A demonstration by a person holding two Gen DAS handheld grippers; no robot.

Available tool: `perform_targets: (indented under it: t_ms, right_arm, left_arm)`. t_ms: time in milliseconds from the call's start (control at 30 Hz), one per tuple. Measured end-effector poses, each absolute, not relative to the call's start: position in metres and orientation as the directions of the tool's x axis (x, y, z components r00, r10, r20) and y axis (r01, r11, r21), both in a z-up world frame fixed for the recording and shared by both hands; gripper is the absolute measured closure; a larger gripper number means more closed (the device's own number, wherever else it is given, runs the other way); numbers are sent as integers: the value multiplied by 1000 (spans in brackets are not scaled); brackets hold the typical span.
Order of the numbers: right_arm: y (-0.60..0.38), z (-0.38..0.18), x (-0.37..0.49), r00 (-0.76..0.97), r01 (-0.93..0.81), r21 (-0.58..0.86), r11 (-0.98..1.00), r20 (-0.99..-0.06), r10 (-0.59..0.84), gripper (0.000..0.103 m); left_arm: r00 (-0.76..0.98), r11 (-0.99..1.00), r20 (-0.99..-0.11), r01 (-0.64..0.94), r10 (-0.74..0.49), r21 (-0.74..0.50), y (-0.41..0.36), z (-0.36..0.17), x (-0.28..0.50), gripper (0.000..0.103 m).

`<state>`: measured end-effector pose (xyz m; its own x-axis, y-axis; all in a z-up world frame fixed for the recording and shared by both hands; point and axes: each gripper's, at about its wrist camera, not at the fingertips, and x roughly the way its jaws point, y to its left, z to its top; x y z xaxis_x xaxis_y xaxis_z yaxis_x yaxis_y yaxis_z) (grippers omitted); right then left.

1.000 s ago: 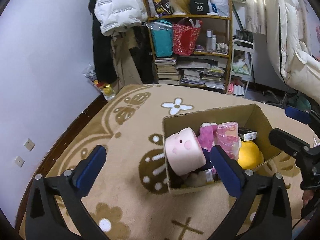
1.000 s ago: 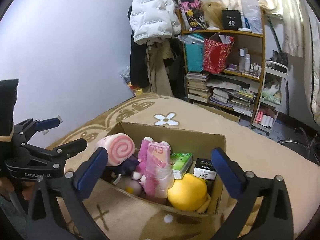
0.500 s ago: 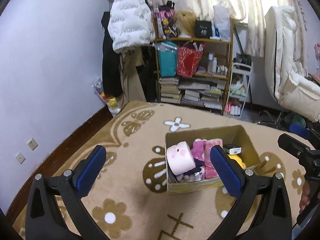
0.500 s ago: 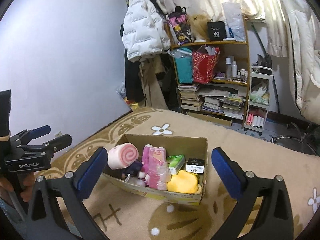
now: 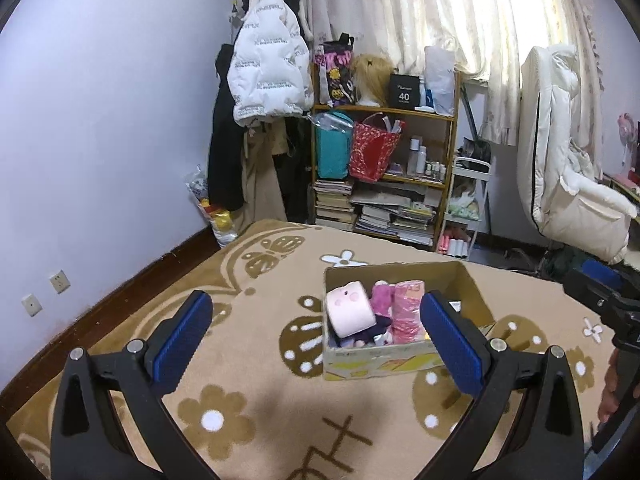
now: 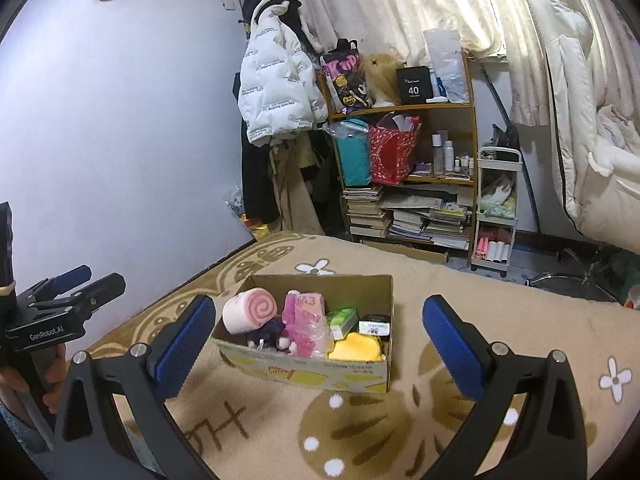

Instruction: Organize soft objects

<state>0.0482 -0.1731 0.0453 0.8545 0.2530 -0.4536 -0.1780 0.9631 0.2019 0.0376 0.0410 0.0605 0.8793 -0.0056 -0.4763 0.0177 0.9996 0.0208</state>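
Observation:
An open cardboard box (image 5: 474, 286) (image 6: 390, 292) sits on a tan flowered rug. It holds a pink roll-shaped plush (image 5: 349, 312) (image 6: 250, 311), a pink wrapped pack (image 5: 408, 312) (image 6: 306, 316), a dark purple soft toy (image 6: 266, 332), a green packet (image 6: 342, 320), a black box (image 6: 374, 323) and a yellow plush (image 6: 356, 350). My left gripper (image 5: 316, 338) is open and empty, well back from the box. My right gripper (image 6: 318, 340) is open and empty, also back from it. Each gripper shows at the edge of the other's view.
A wooden bookshelf (image 5: 384, 176) with bags, books and bottles stands against the far wall beside hanging coats (image 5: 268, 80). A small white cart (image 6: 496, 208) and a white padded chair (image 5: 568, 168) stand to the right. The rug (image 5: 240, 360) spreads around the box.
Both grippers have pulled back and up from the box, which now looks smaller and farther. Both stay open and empty. The box contents have not moved.

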Motion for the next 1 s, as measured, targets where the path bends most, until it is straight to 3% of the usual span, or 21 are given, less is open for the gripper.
perform_targets:
  t_ms: [367, 600, 1000]
  right_arm:
    - [-168, 17, 19, 854, -168, 215, 962, -456, 251, 0]
    - [-167, 2, 10, 861, -160, 193, 968, -453, 232, 0]
    - [-170, -10, 12, 849, -137, 203, 969, -481, 221, 0]
  left_arm:
    - [889, 998, -459, 24, 4, 54, 43, 36, 5, 1]
    - [906, 1000, -423, 0, 0, 2, 52, 29, -1, 1]
    - [885, 1000, -465, 1, 13, 29, 44, 10, 9, 1]
